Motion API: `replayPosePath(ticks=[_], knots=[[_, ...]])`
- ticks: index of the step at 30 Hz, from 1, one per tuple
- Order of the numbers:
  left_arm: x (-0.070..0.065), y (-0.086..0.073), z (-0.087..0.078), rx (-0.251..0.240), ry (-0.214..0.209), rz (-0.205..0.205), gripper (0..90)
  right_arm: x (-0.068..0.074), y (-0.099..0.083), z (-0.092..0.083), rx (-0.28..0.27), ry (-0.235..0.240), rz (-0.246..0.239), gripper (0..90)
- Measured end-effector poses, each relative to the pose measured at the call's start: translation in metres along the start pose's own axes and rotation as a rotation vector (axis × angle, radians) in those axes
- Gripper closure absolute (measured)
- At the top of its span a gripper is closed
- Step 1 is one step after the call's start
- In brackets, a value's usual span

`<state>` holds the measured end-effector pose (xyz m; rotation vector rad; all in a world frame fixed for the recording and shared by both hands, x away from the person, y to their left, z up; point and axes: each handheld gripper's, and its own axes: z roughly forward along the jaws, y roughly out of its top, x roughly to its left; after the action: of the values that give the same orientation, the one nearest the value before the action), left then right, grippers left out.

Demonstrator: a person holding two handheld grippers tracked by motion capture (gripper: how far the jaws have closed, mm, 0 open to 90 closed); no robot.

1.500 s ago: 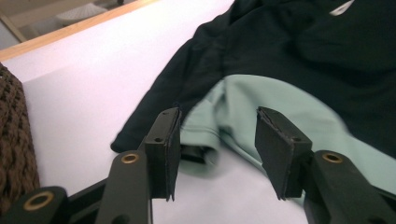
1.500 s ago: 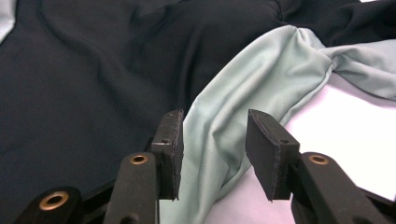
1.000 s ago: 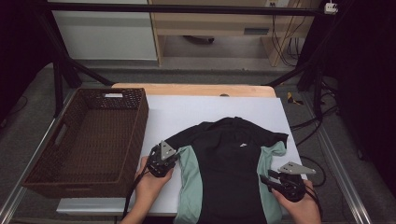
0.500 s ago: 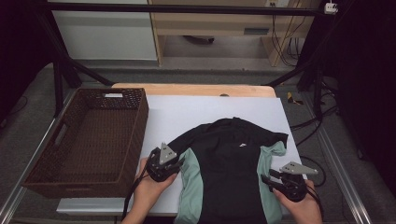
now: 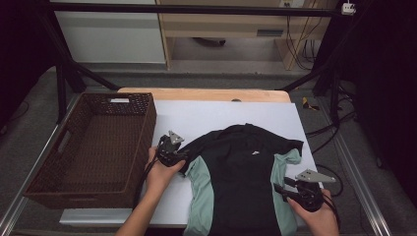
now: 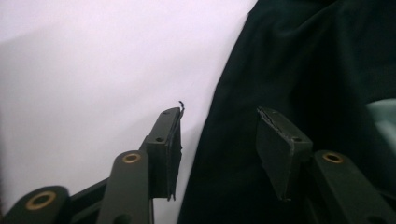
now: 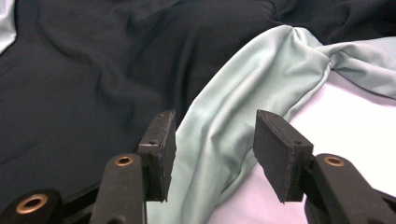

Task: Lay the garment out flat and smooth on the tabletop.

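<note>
White table sheet [image 5: 206, 118] up top. Left gripper [image 5: 178, 156]: jaws just opened, straddling black sleeve edge of shirt [image 5: 243, 172], not pinching. Right gripper [image 5: 281, 189]: jaws just widened, mint side panel between, loose. Shirt lies flat near-centre; wicker basket [image 5: 93, 142] left.

The left gripper [image 5: 183, 156] sits low, its jaws just opened and apart. The right gripper [image 5: 281, 189] points inward, jaws likewise parted, pressing nothing.
</note>
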<state>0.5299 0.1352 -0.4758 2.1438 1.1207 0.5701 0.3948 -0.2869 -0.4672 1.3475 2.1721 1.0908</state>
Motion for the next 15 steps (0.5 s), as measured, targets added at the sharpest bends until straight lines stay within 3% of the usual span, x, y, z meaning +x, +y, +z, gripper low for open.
replayPosePath(ticks=[4, 12, 14, 15], knots=[[0.0045, -0.0027, 0.0016, -0.013, -0.042, -0.058, 52.4, -0.0007, 0.0, -0.0001, -0.002, 0.0, -0.002, 49.4], [-0.0018, -0.0019, -0.0008, 0.0, -0.088, -0.058, 85.9, 0.0011, 0.0004, -0.0001, 0.001, -0.004, 0.002, 49.4], [-0.0019, -0.0015, -0.001, 0.001, -0.083, -0.064, 88.8, 0.0011, 0.0003, 0.0, 0.002, -0.005, 0.003, 49.4], [-0.0022, -0.0008, -0.0011, 0.003, -0.061, -0.059, 89.0, 0.0011, 0.0003, -0.0001, 0.002, -0.006, 0.003, 49.4]])
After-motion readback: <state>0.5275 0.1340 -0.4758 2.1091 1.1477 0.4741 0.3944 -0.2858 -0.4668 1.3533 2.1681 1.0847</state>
